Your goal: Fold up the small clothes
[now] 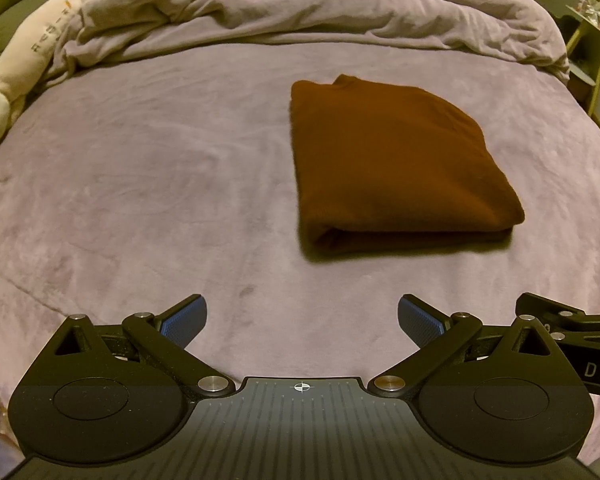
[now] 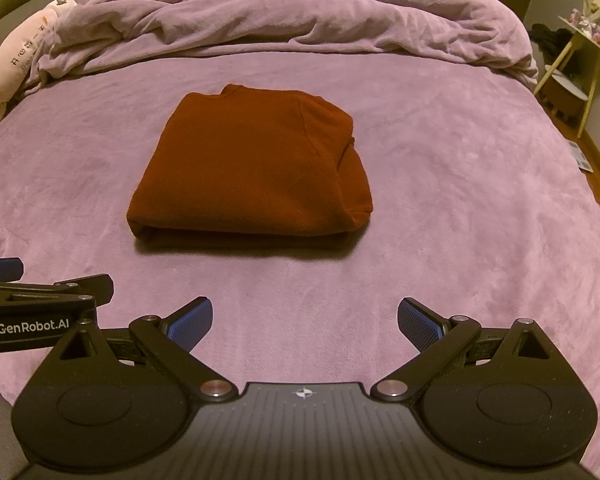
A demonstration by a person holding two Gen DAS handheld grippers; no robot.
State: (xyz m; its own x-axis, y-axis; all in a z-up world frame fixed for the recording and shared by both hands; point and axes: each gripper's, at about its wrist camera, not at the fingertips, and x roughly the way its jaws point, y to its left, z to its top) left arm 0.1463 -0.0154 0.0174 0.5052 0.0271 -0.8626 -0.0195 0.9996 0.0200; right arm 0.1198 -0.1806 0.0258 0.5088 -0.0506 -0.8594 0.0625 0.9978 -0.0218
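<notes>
The right gripper [image 2: 305, 320] and "GenRobot.AI"-marked left gripper [image 1: 302, 318] gape empty before the folded rust garment [image 2: 252, 168].

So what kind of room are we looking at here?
Most likely a bedroom. A folded rust-brown sweater lies on a bed spread with a purple blanket, a rumpled duvet is bunched at the far end, and a long plush toy lies along the left edge.
</notes>
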